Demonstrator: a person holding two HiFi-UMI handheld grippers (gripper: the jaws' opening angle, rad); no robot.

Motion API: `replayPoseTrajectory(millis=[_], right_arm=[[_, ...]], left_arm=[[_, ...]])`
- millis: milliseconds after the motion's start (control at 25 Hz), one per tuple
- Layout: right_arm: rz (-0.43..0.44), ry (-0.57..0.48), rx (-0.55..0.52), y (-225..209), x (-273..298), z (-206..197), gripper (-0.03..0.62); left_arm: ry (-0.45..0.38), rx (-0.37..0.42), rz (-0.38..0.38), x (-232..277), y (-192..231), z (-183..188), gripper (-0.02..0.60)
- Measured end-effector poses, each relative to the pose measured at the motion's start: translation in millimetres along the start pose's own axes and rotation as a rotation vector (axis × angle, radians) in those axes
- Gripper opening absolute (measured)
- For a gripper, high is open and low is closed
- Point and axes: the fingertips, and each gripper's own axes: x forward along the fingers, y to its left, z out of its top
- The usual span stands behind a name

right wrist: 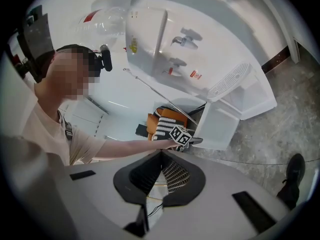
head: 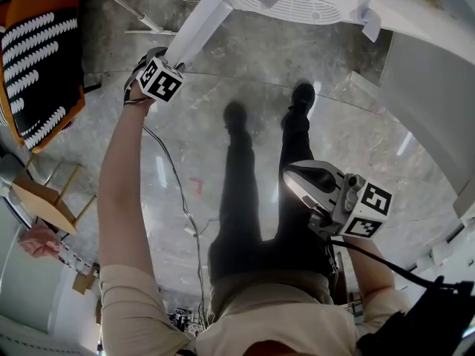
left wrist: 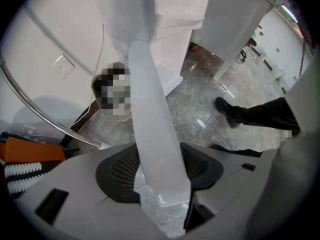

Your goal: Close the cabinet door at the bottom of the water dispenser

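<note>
I have my left tongs (head: pixel 159 76) pointing straight down over the top edge of the cabinet door (head: pixel 194 28), right at its free outer corner. That's the spot farthest from the hinge, so I reckon a light push there swings the panel most easily. The jaws stand partly apart and straddle the door's thin edge. The white slab runs up between the pads, and as far as I can see they sit loosely round it without squeezing. That suits me, since a hard clamp would fight the door as it pivots, while a loose saddle lets it turn inside the jaws as I guide it. The door itself stands wide open, sticking out from the base of the water dispenser (right wrist: pixel 165 44) over the marble floor (head: pixel 223 73). The right gripper view shows the bottom cabinet (right wrist: pixel 250 96) gaping behind it, so the closing is yet to be done. My right tongs (head: pixel 304 182) I hold level by my hip, with the jaw tips met and nothing between them. They have no job here, and parked there they stay out of the door's arc. My feet (head: pixel 300 95) are planted on the floor near the dispenser's front, close to the door's path, so I judge I must watch them on the swing.
</note>
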Motion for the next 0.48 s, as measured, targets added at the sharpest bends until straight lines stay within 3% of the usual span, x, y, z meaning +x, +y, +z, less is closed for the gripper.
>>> replayPoseTrajectory(millis=[480], right_arm=[[-0.011,-0.013,0.013,-8.4,-5.5,-4.0,0.014]], left_arm=[[-0.019,0.058,-0.034,0.8,-27.6,6.6,0.256]])
